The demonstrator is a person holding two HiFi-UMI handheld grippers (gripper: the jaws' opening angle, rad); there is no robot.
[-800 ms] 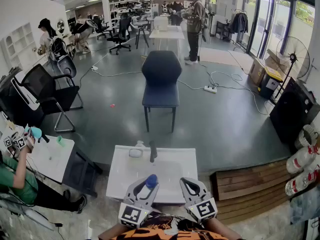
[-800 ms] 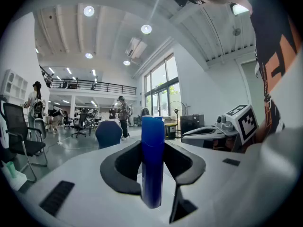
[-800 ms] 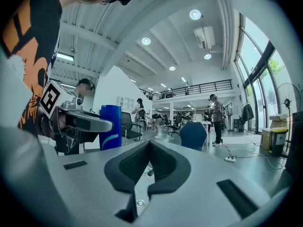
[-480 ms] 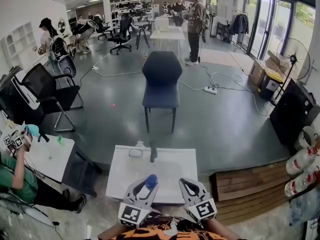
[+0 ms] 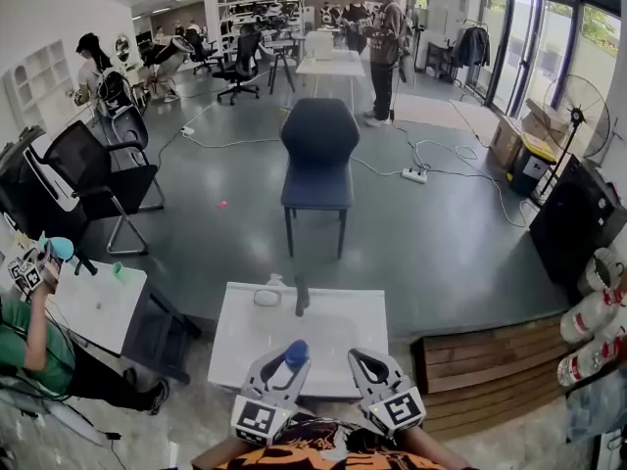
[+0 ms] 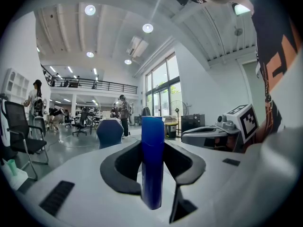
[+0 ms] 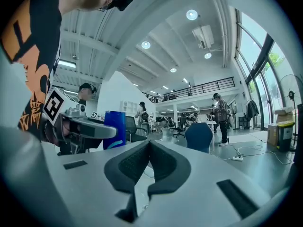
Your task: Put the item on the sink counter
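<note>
Left gripper (image 5: 290, 368) clamps an upright blue bottle (image 6: 152, 164) at the near edge of the sink counter (image 5: 343, 323). Right gripper (image 7: 147, 146) has its fingers pressed together, nothing between them.

The blue container (image 6: 152, 174) reads to me as smooth, glossy plastic, and the left gripper (image 6: 153, 145) on it is matt pale-grey plastic with matt black pads — the right gripper (image 7: 149, 146) has the same finish, its pads finely ribbed. The sink counter (image 5: 333, 339) looks smooth white, faintly glossy; the planks (image 5: 490, 360) beside it, bare wood.
</note>
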